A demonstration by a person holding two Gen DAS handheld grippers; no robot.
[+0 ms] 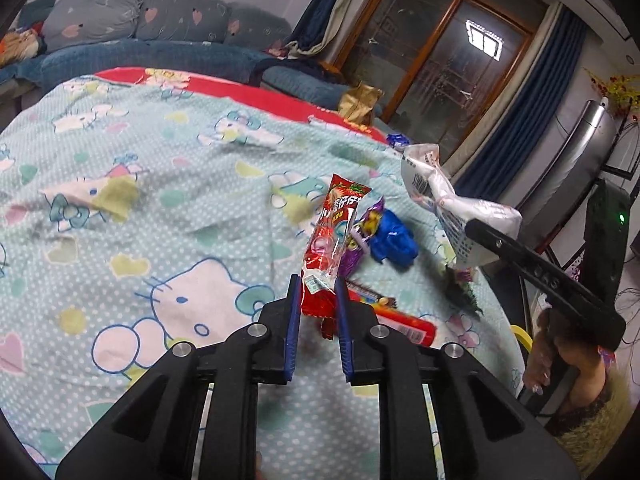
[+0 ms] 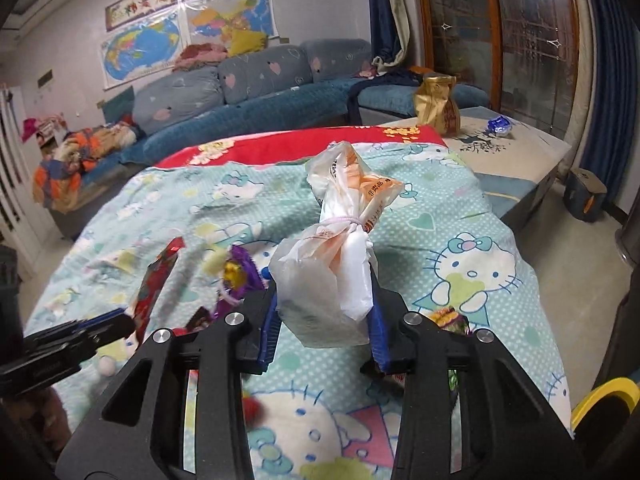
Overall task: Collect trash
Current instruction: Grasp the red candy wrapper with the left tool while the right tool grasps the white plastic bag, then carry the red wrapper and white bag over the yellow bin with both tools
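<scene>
My left gripper (image 1: pixel 317 286) is shut on a red snack wrapper (image 1: pixel 332 236) and holds it upright above the Hello Kitty cloth (image 1: pixel 140 208). My right gripper (image 2: pixel 325 312) is shut on a tied white plastic bag (image 2: pixel 340 248) and holds it above the cloth; the bag also shows in the left wrist view (image 1: pixel 452 208). On the cloth lie a purple wrapper (image 1: pixel 360 240), a crumpled blue wrapper (image 1: pixel 392 242), a red tube-shaped packet (image 1: pixel 404 324) and a dark wrapper (image 1: pixel 460 292). The red wrapper (image 2: pixel 154 284) and the purple wrapper (image 2: pixel 236 276) also show in the right wrist view.
A gold bag (image 2: pixel 436 104) and a small blue wrapper (image 2: pixel 499 126) sit on the far table part. A blue sofa (image 2: pixel 240 96) stands behind. A yellow-rimmed object (image 2: pixel 608 396) is at the lower right, past the table edge. A window with blue curtains (image 1: pixel 516 148) is at right.
</scene>
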